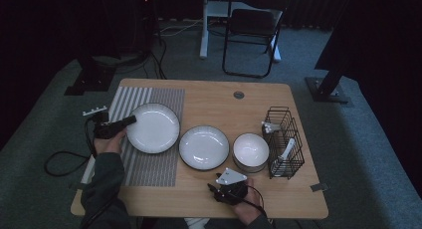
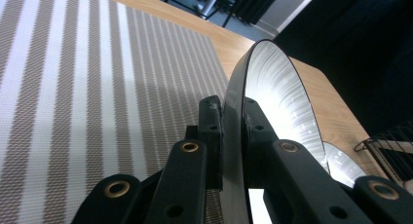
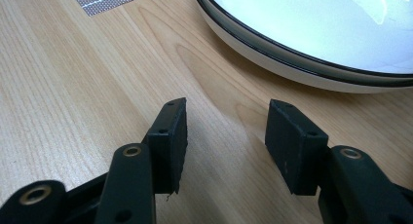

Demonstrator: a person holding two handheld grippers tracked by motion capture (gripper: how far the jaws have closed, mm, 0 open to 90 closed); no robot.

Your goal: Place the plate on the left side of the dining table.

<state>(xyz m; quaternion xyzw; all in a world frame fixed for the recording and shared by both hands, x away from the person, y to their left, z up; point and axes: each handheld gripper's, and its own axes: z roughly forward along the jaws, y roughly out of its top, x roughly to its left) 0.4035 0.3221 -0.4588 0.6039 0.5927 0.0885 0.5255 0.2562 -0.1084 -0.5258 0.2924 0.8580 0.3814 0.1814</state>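
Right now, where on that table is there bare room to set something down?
Bare wood runs along the far edge, from the striped mat past the round cable hole to the wire rack. The near edge is open too, left of the right tool. The middle is crowded: large plate, held by the left tool, second plate, bowl.

Wooden bench (image 1: 209, 189): striped mat (image 1: 149, 169) left of middle plate (image 1: 204, 147), bowl (image 1: 251, 150) and wire rack (image 1: 286, 139) to right.
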